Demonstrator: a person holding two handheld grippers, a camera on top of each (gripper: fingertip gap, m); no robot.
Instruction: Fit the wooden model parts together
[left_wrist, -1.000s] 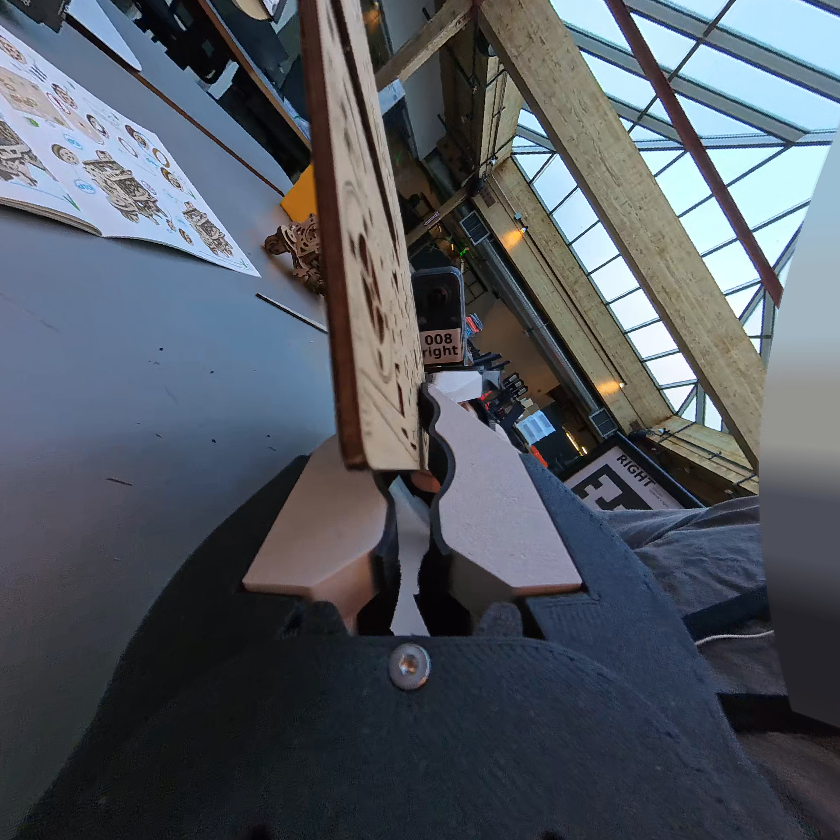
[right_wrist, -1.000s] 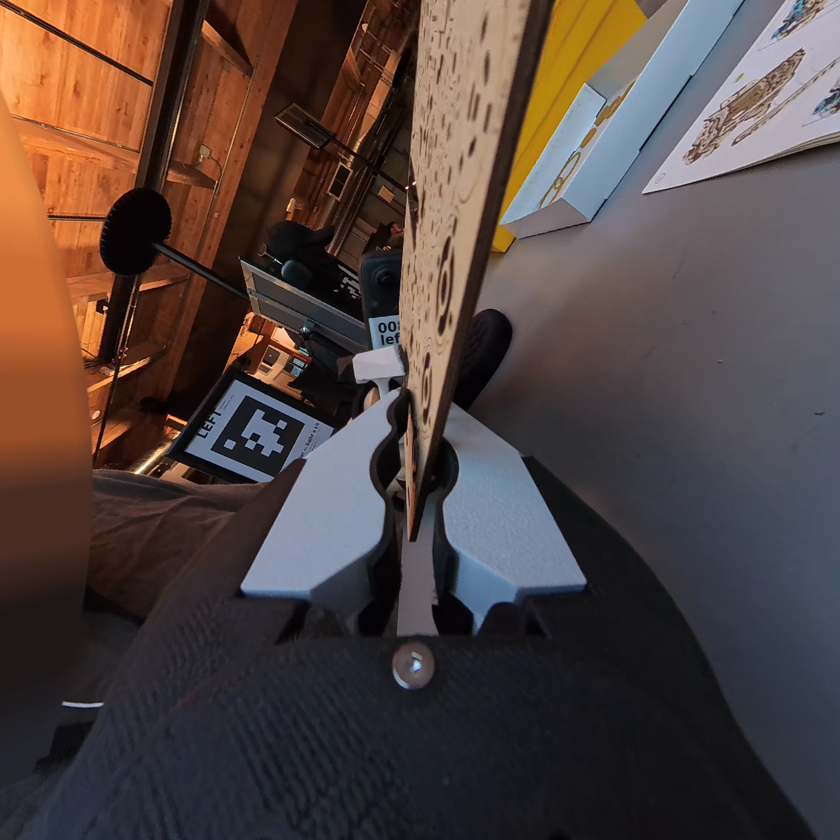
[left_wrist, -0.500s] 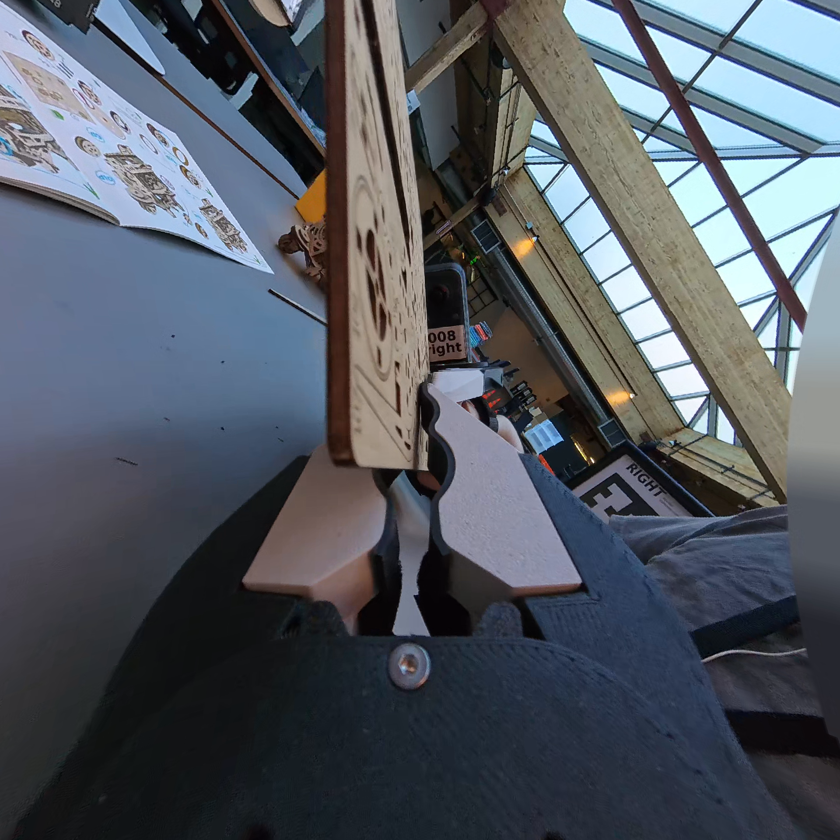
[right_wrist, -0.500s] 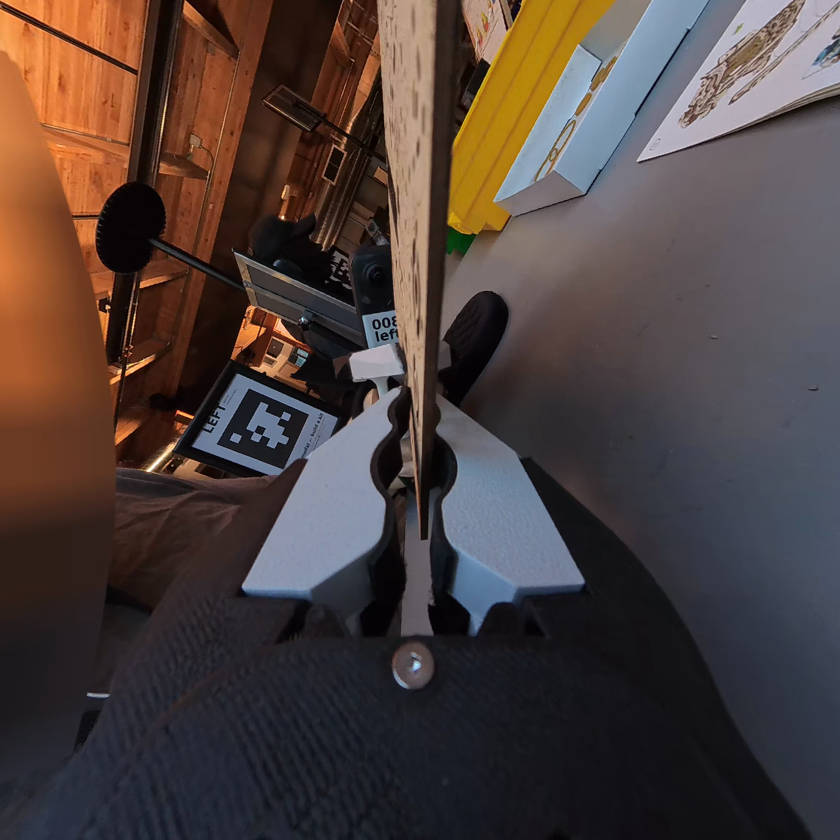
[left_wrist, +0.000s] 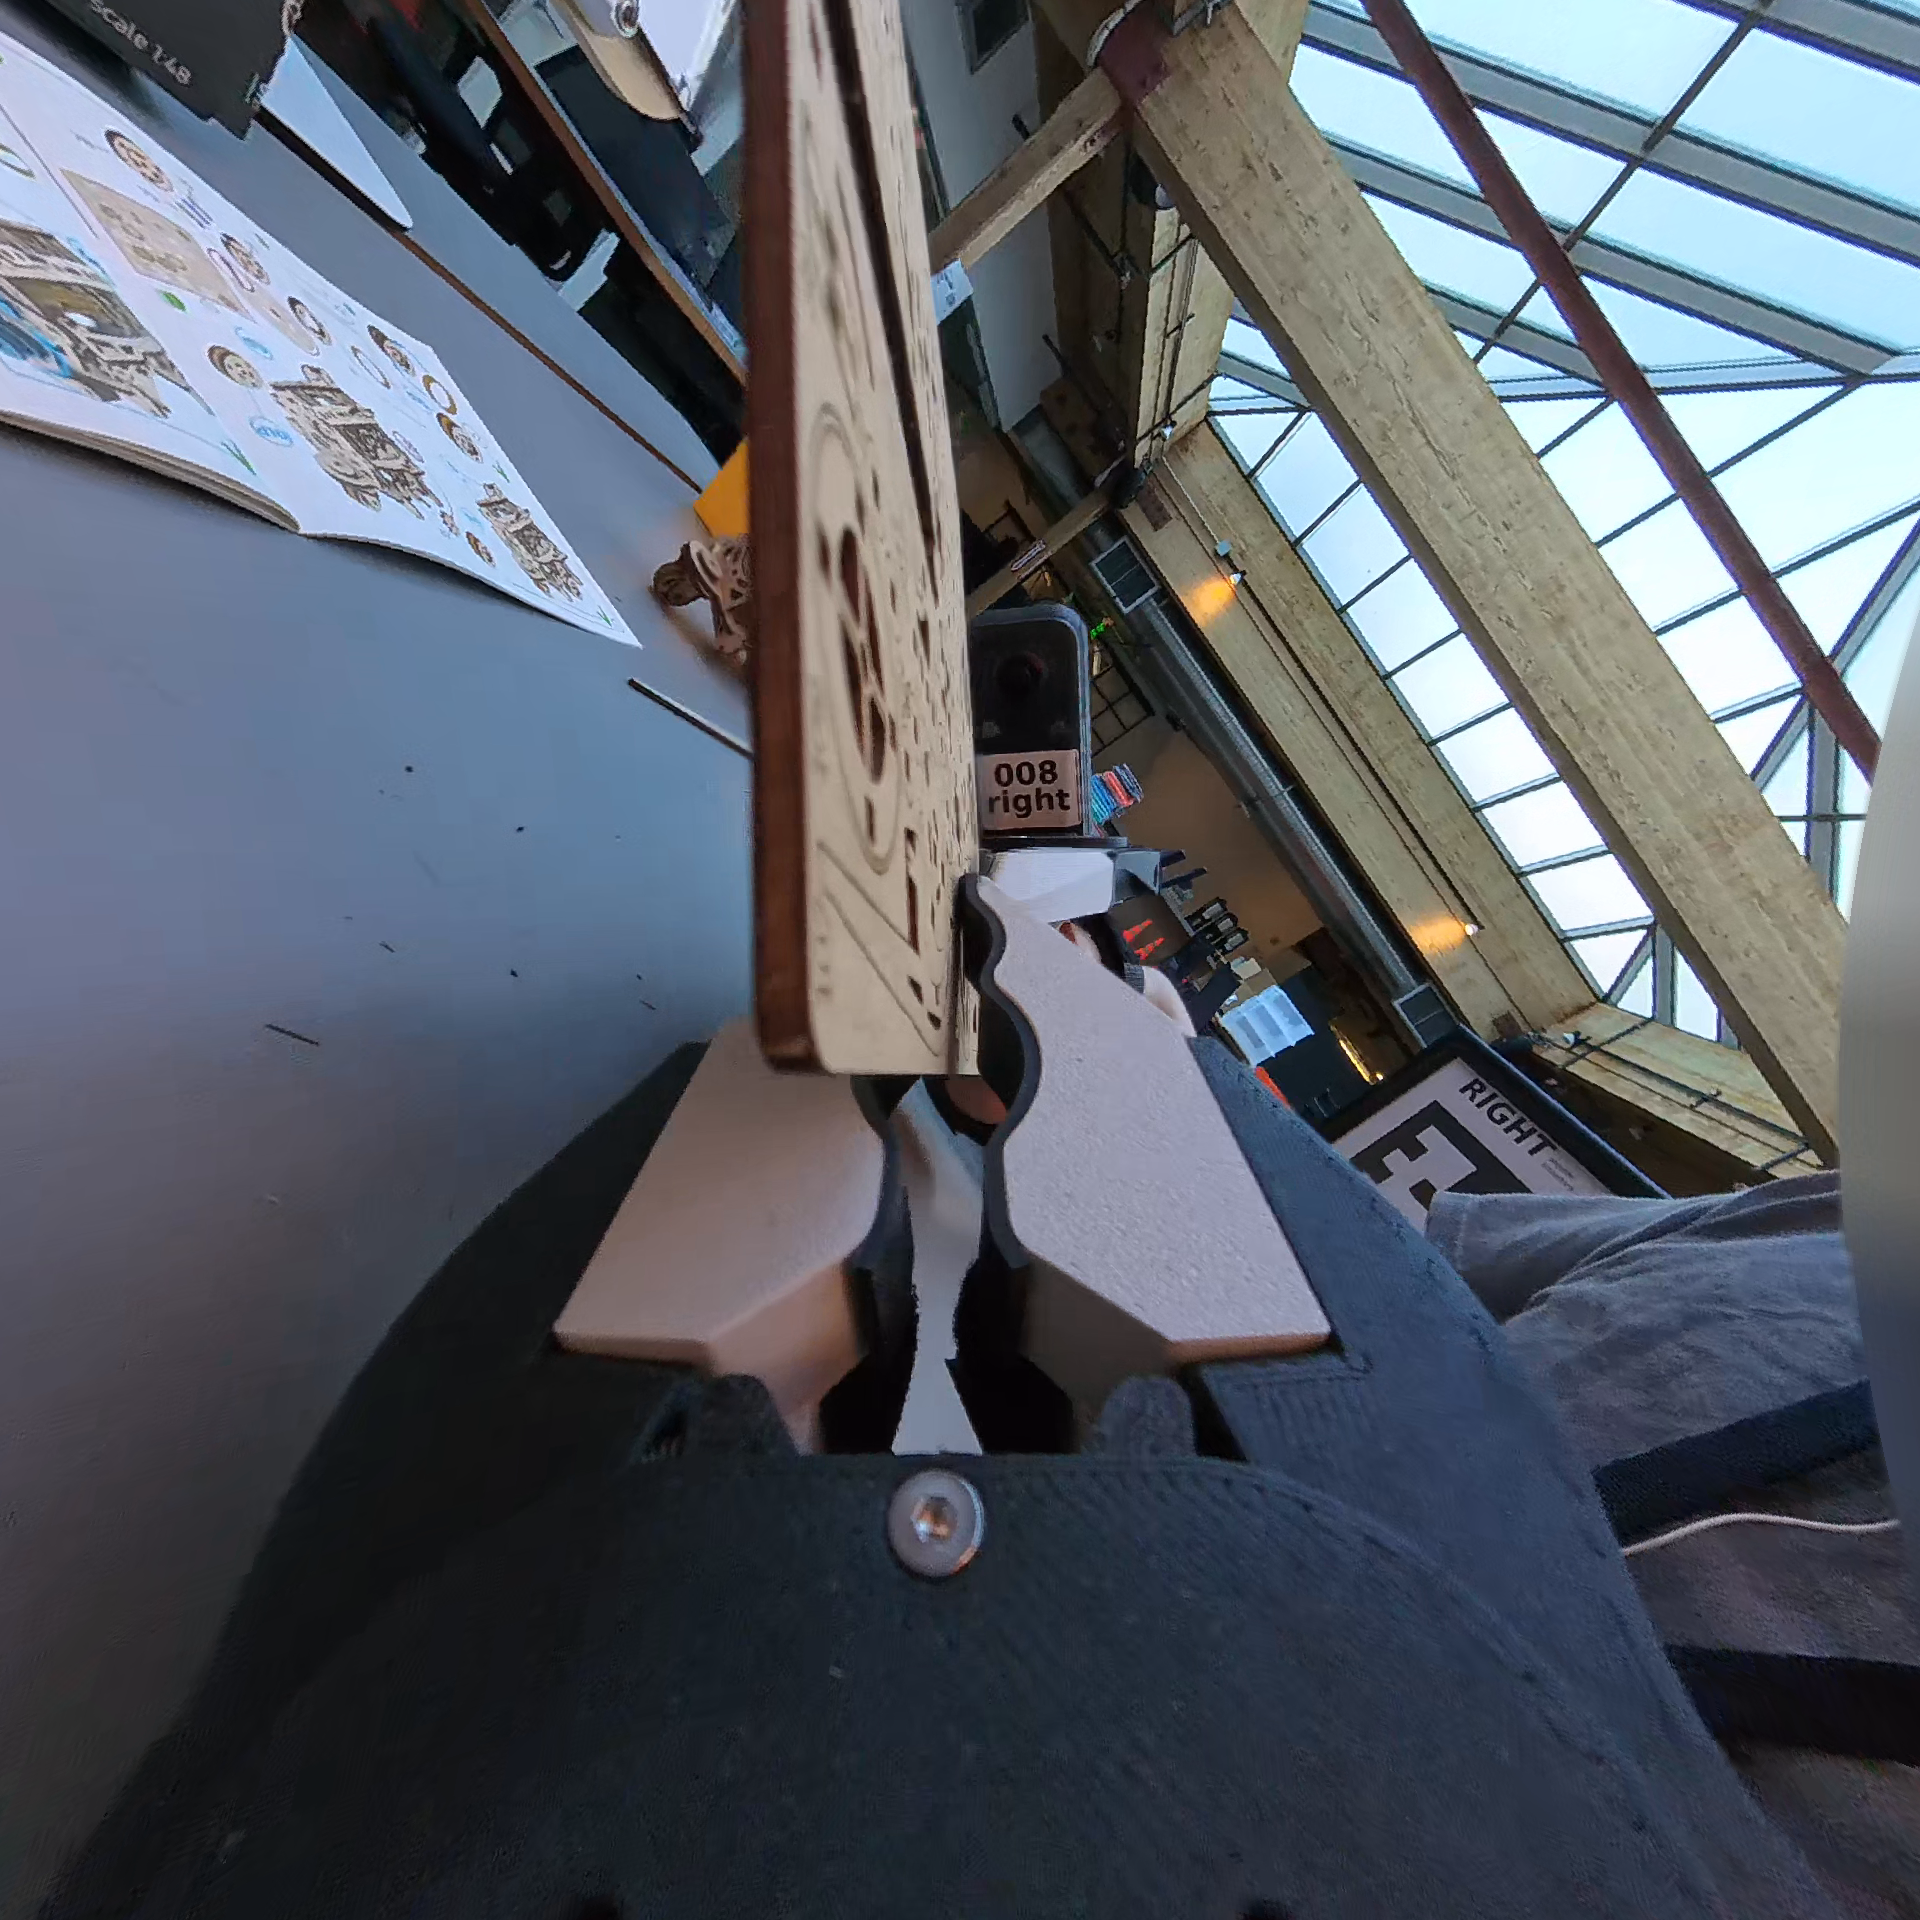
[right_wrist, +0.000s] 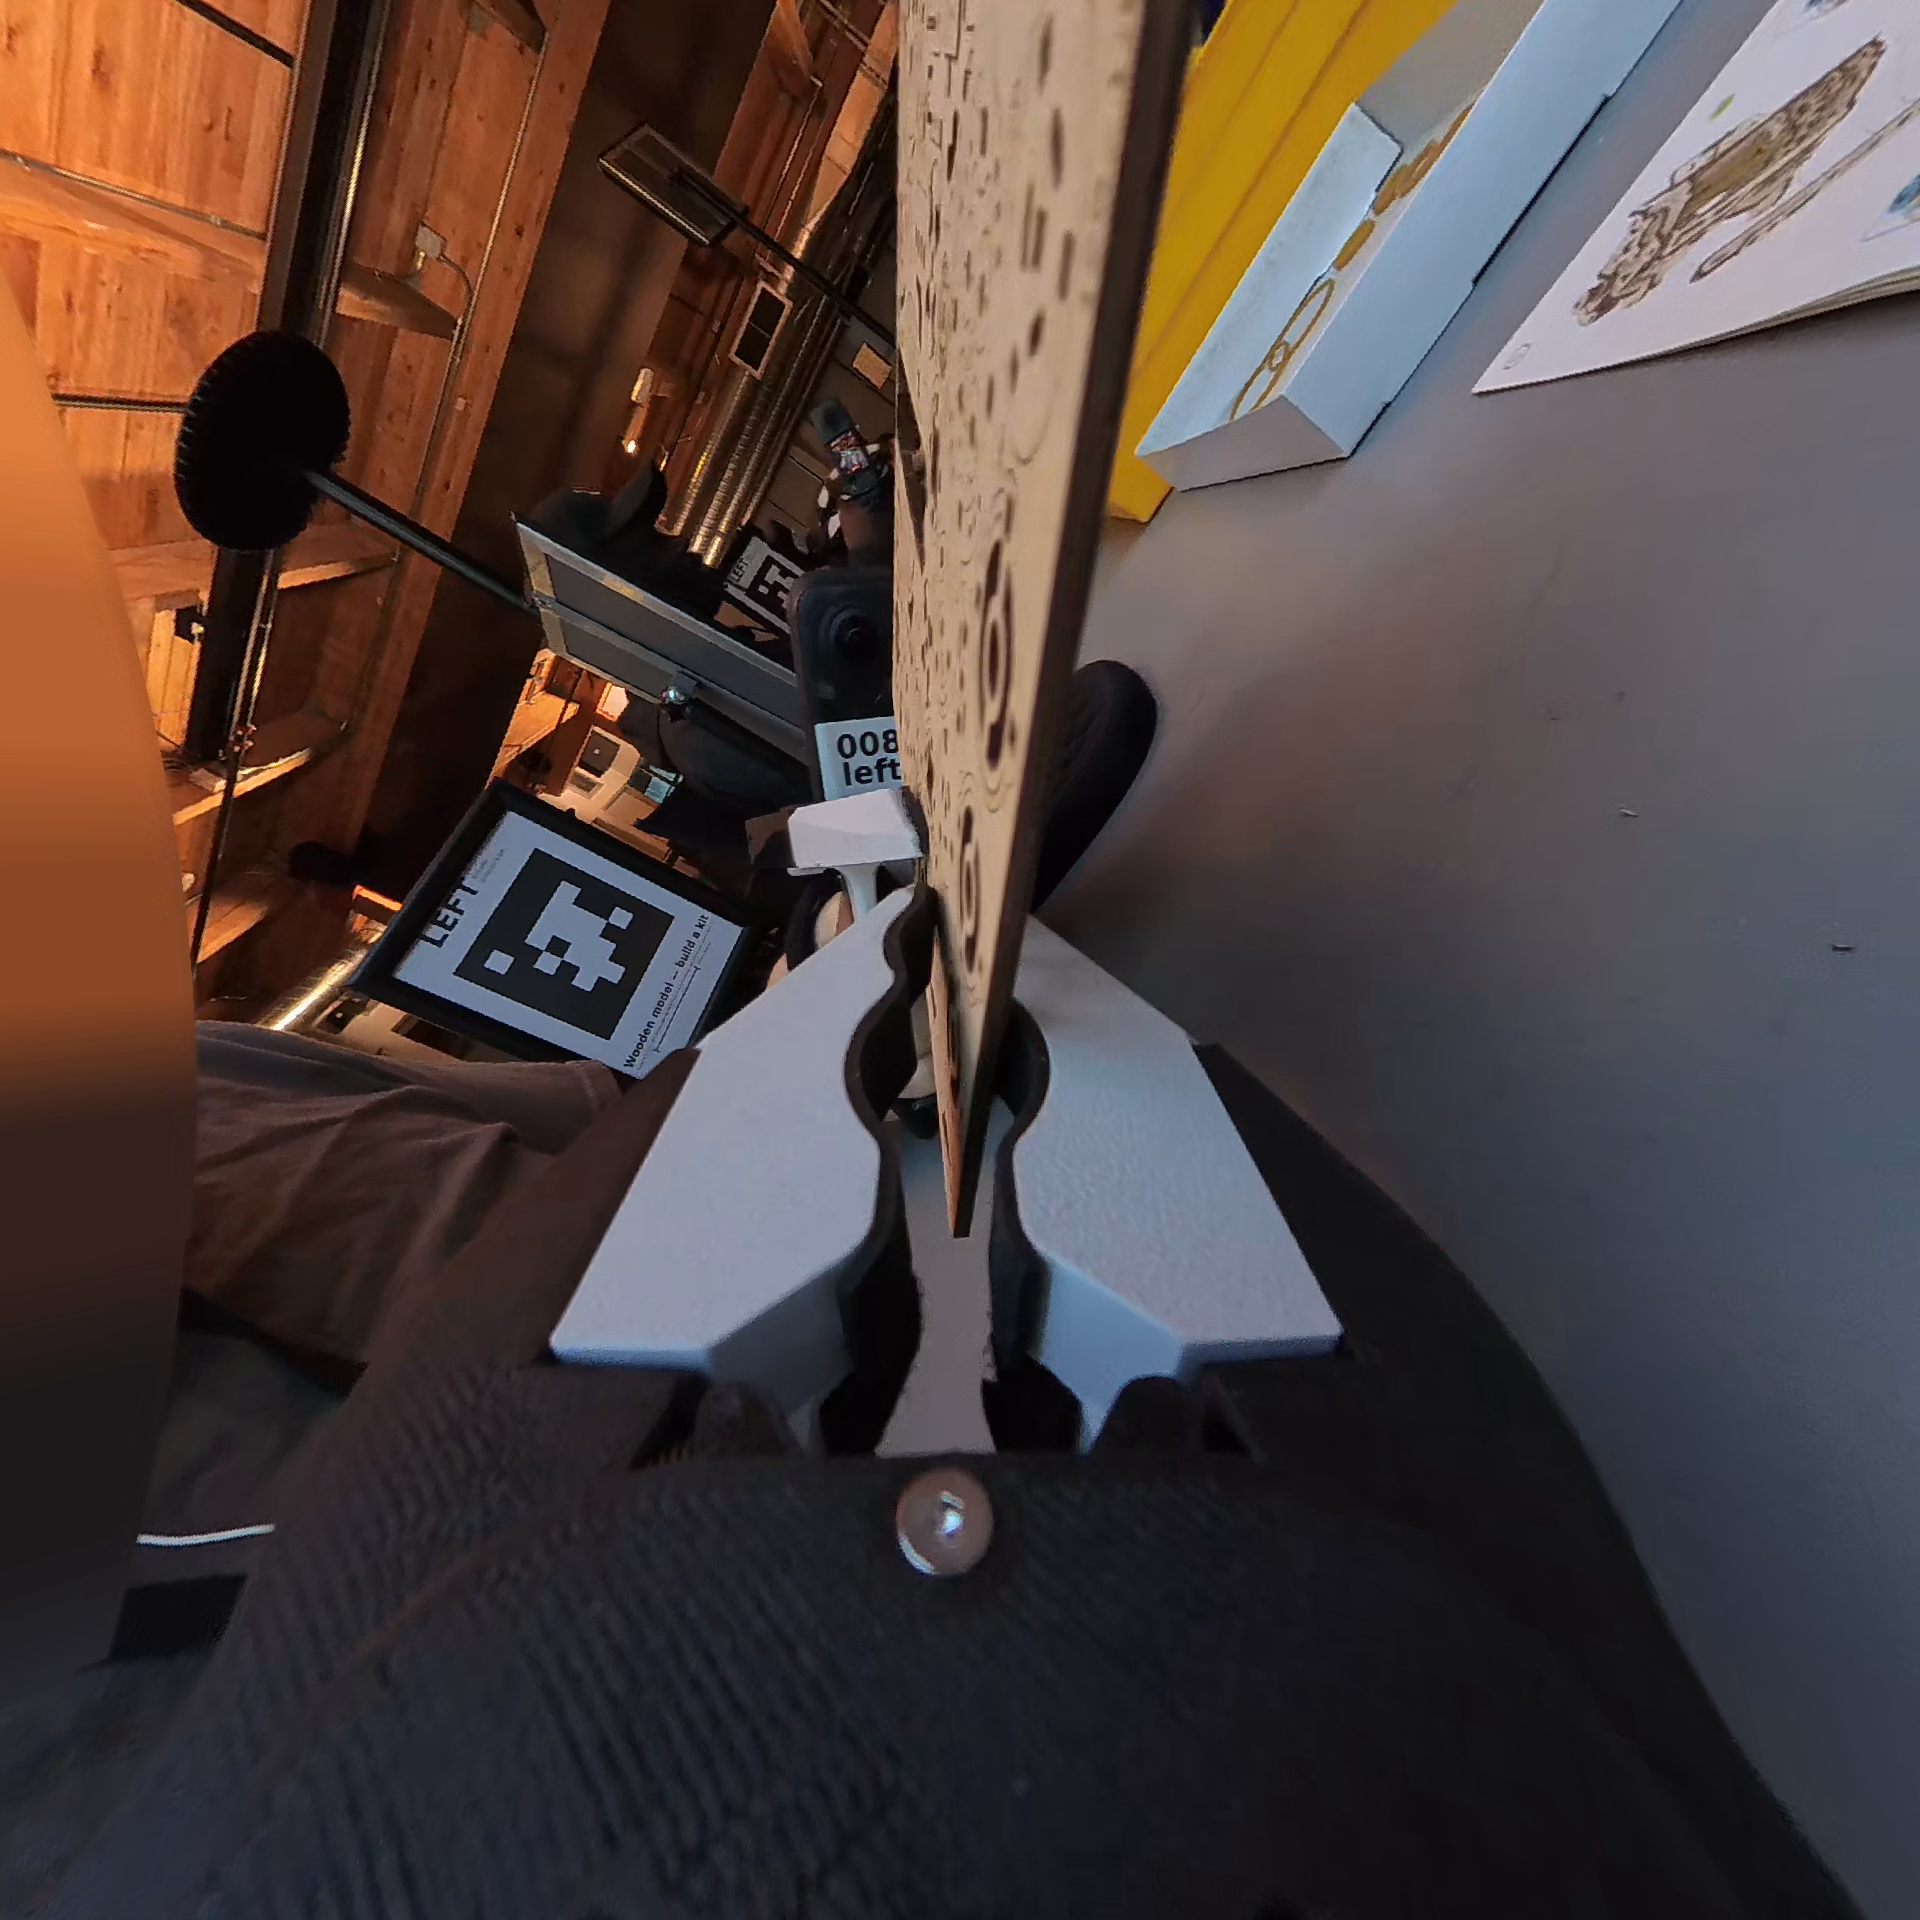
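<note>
A laser-cut wooden parts sheet (left_wrist: 852, 520) stands on edge above the grey table (left_wrist: 312, 935), held at both ends. My left gripper (left_wrist: 961, 997) is shut on its near edge. My right gripper (right_wrist: 961, 1039) is shut on the opposite edge of the same sheet (right_wrist: 997, 416). The two grippers face each other: the right one's white fingertips (left_wrist: 1049, 878) show behind the sheet in the left wrist view, and the left one's (right_wrist: 852, 831) in the right wrist view. A small built wooden assembly (left_wrist: 712, 592) sits on the table beyond the sheet.
An open instruction booklet (left_wrist: 260, 395) lies on the table, also in the right wrist view (right_wrist: 1766, 208). A thin wooden stick (left_wrist: 691, 717) lies near the assembly. A white box (right_wrist: 1320, 312) and a yellow bin (right_wrist: 1226, 208) stand at the table's far side. A person's lap (left_wrist: 1610, 1299) is close by.
The sheet has twisted a little between the two grippers, from edge-on to slightly angled in the right wrist view. Both grips have stayed shut on it.
</note>
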